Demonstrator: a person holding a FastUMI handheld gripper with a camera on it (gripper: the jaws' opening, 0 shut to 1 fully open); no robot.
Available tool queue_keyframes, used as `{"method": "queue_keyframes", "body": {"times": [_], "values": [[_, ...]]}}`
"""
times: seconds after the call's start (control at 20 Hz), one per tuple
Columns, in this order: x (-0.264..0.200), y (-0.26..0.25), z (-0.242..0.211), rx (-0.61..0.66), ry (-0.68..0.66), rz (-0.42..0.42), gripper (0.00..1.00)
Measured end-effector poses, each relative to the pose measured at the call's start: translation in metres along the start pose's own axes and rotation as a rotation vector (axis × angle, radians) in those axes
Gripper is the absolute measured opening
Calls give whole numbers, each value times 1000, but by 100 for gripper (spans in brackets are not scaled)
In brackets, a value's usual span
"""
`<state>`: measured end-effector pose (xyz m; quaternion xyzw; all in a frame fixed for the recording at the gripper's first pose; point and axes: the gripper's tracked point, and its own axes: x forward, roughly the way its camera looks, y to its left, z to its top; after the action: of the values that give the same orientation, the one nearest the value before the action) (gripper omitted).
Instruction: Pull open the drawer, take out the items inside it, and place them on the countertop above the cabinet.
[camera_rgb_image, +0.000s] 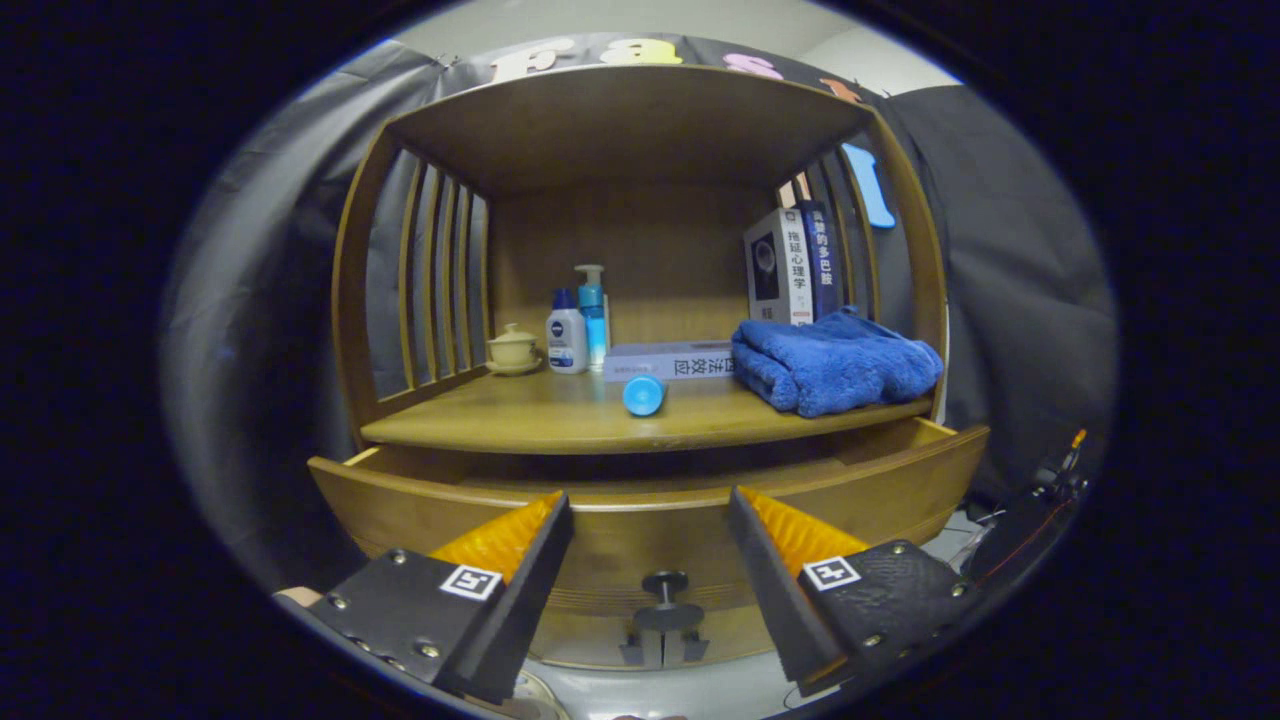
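The wooden drawer (420, 515) stands pulled open under the countertop (520, 415) of the cabinet. Its dark knob (665, 583) shows on the front panel, low between my fingers. My gripper (650, 515) is open, with its fingers spread in front of the drawer front and nothing between them. On the countertop a blue cylindrical item (643, 394) lies near the front edge, end towards me. A folded blue towel (835, 360) rests on the right of the countertop. The inside of the drawer is mostly hidden behind its front panel.
At the back of the countertop stand a small lidded cup (513, 348), two bottles (577, 330), a flat-lying book (668, 360) and upright books (795, 265). Slatted side walls and a wooden top enclose the shelf. Cables lie on the floor to the right (1050, 490).
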<state>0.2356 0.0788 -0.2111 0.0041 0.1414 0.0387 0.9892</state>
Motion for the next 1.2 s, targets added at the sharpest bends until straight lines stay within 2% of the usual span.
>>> {"method": "queue_keyframes", "body": {"times": [0.65,1.2], "values": [[49,4,4,62,4,-3,94],[51,4,4,64,-14,18,94]]}}
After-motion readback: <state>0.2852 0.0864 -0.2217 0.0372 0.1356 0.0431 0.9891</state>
